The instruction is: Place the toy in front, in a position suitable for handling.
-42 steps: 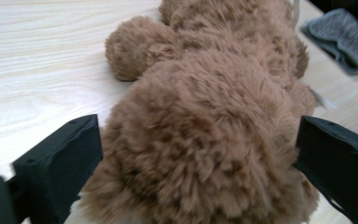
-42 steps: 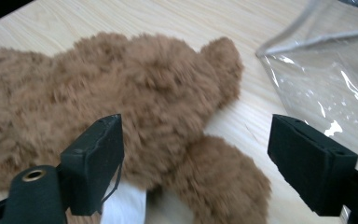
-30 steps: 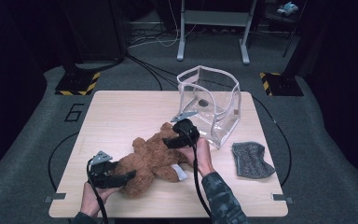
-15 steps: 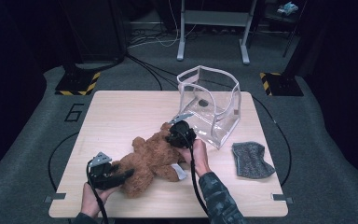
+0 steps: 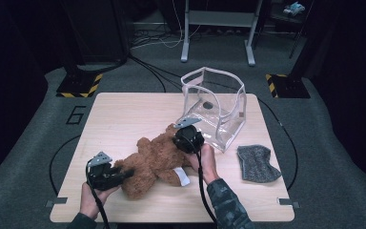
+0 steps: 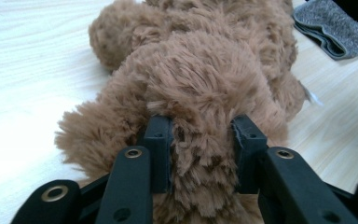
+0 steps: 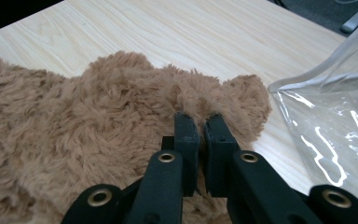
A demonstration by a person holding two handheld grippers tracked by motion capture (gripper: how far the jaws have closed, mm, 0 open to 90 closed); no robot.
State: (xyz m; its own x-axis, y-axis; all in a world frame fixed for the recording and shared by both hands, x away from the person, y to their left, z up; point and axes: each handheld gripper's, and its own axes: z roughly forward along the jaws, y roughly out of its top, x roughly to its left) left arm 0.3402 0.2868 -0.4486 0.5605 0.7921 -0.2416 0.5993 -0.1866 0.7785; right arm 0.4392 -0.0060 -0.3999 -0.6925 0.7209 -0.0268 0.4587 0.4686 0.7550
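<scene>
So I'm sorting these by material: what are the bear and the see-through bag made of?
The bear looks like brown plush: long, shaggy fibres, clearest in the gripper views. The bag seems clear flexible plastic, probably vinyl: glossy glints, pale edging.

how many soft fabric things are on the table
2. The brown teddy bear lies at the table's near middle, beside the clear bag. The grey knitted piece lies at the near right edge, apart from both.
</scene>
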